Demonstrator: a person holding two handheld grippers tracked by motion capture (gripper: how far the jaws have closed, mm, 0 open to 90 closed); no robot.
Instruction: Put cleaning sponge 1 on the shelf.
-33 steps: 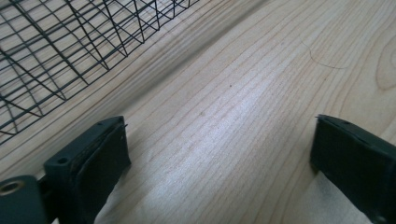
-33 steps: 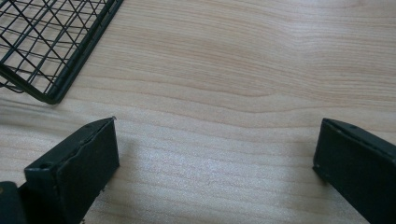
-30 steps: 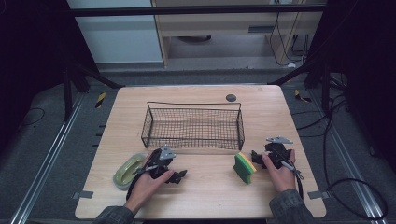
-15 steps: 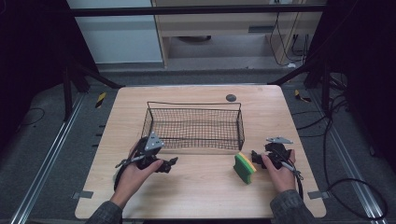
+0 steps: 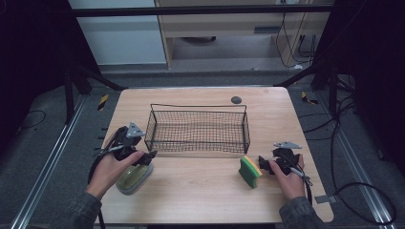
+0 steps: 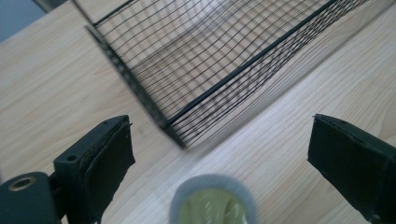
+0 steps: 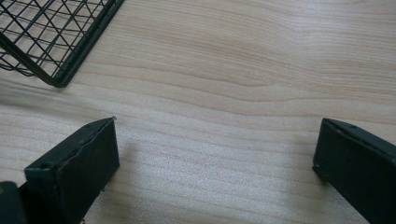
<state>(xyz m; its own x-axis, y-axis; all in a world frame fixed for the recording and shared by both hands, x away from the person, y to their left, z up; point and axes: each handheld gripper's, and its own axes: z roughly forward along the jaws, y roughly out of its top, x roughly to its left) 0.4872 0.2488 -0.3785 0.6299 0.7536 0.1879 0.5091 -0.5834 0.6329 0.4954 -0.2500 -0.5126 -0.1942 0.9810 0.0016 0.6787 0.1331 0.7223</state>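
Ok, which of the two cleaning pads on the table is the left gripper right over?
The oval grey-rimmed scrubber with the yellow-green top, by the basket's near left corner. The green-and-yellow sponge stands on edge beside the right gripper.

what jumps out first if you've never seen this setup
A black wire basket sits mid-table. To its right lies a green and yellow sponge, just ahead of the open right gripper. At the basket's left corner, the open left gripper hovers over a grey-rimmed greenish pad.

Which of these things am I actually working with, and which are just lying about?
In the job: grey-rimmed green pad under left gripper; green-yellow sponge by right gripper; probably wire basket.
Lying about: dark disc on table; striped pieces on floor.
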